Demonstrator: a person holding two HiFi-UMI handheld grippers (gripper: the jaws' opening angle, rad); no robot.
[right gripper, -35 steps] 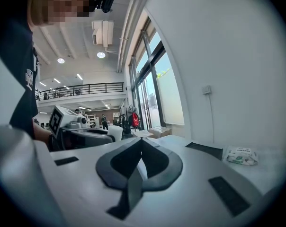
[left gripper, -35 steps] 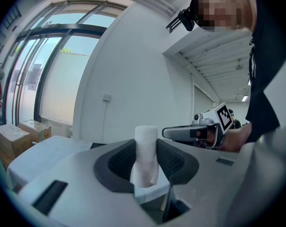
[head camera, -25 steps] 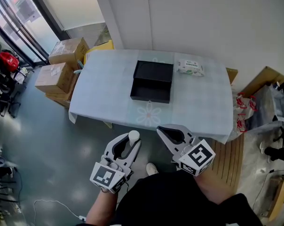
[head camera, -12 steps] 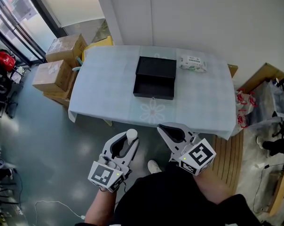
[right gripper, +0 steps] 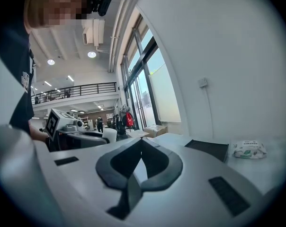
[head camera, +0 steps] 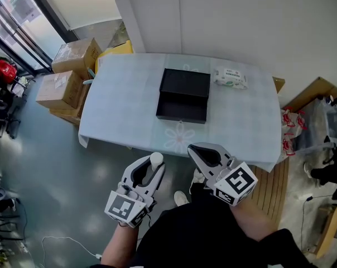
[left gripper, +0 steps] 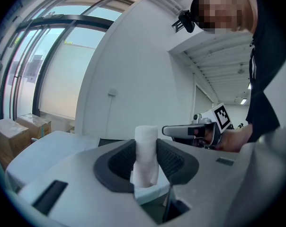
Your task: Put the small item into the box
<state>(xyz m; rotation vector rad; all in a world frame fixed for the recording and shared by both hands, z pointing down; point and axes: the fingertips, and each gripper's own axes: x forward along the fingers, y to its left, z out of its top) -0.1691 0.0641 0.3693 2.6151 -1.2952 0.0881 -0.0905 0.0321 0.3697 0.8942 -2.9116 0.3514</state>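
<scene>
No legible txt; print on wipes pack point(head camera: 230, 77) too small to read

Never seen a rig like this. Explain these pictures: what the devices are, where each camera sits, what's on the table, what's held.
There is no robot here. A person standing before the table holds a hand tool with two-jaw tongs in each hand. The top-down picture comes from a camera on the person's head. The other two come from cameras riding on each tool, looking along its jaws. On the pale tablecloth lie an open black box and, beside it, a pack of wipes. The left tongs are clamped on a small white roll, upright between the jaws. The right tongs are shut and empty. Both are short of the table, not yet over the box.
</scene>
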